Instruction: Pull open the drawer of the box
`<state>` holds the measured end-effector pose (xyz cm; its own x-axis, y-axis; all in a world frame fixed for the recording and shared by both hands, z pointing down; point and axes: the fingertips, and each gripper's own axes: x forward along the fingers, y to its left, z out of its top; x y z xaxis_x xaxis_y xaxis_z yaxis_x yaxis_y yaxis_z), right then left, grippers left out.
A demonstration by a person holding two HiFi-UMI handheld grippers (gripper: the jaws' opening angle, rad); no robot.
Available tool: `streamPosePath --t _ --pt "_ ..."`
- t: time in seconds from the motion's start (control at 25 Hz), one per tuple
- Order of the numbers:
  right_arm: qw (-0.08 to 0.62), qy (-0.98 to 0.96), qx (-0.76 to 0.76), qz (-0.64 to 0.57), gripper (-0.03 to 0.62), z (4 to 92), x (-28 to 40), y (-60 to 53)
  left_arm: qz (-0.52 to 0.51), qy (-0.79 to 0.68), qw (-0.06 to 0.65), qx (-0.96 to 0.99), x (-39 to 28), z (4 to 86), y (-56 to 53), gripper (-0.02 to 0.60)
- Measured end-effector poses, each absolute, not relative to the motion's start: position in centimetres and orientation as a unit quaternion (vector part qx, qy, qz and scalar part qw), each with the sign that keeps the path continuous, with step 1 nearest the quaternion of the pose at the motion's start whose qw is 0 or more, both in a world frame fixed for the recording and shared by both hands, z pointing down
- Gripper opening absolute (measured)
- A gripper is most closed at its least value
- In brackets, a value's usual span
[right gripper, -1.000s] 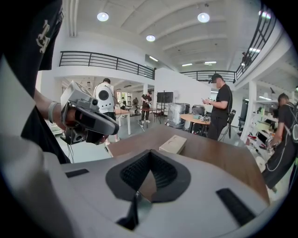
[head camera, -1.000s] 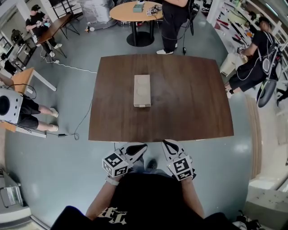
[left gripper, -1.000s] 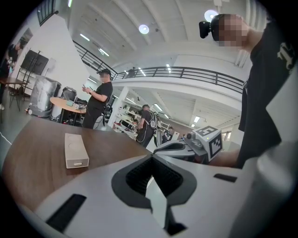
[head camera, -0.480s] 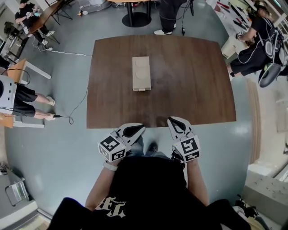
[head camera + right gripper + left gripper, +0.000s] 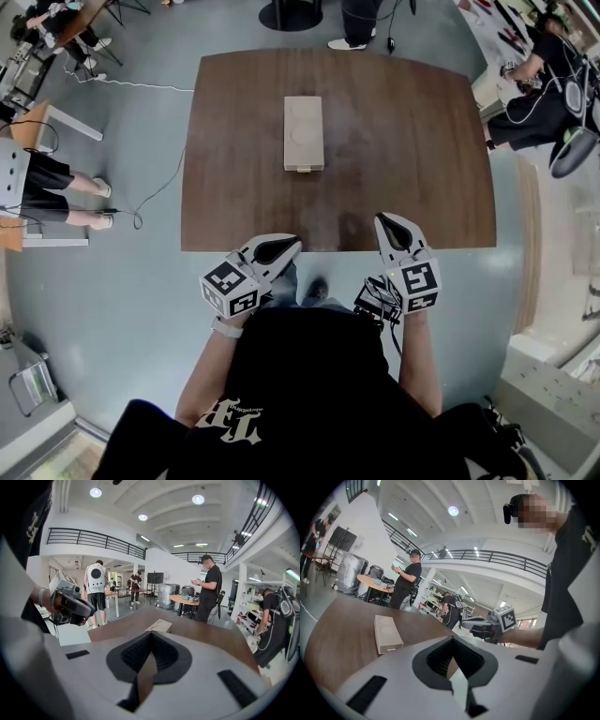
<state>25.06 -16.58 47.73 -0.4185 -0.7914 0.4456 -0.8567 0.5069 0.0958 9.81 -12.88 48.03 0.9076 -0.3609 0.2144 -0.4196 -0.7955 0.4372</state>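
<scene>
Left tongs (image 5: 292,244) and right tongs (image 5: 384,221) closed, empty; box (image 5: 304,133) seemingly unopened.

Brown wooden table (image 5: 403,141) on grey floor (image 5: 112,281), person in black (image 5: 530,117) near its right side

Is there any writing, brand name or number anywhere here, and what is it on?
Nothing here reads clearly.
The person's black shirt: white ornate lettering, creased and partly cut off, unreadable.
The marker cubes on the left gripper and right gripper: black-and-white square patterns, no letters or numbers.
The flat beige rectangular box on the brown wooden table: no print visible.
</scene>
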Motion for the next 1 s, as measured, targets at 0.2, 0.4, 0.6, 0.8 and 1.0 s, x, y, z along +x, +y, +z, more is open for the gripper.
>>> streamPosePath --t 0.2,0.4,0.6,0.8,1.0 --pt "0.215 -0.848 0.478 0.078 -0.012 47.6 23.0 -18.4 0.056 -0.209 0.249 0.944 9.1 48.1 -14.4 0.005" --pt "0.209 -0.859 0.460 0.074 -0.012 47.2 20.1 -20.7 0.053 -0.215 0.252 0.942 7.8 48.2 -16.0 0.005" --pt "0.207 -0.868 0.444 0.073 -0.012 47.1 17.4 -22.8 0.051 -0.221 0.256 0.940 6.4 48.5 -18.0 0.005" --pt "0.217 -0.873 0.429 0.085 -0.012 48.2 15.4 -24.0 0.046 -0.225 0.257 0.939 5.4 48.6 -19.8 0.005" --pt "0.234 -0.877 0.413 0.079 -0.012 48.5 13.4 -25.0 0.043 -0.230 0.265 0.936 3.7 48.9 -21.3 0.005"
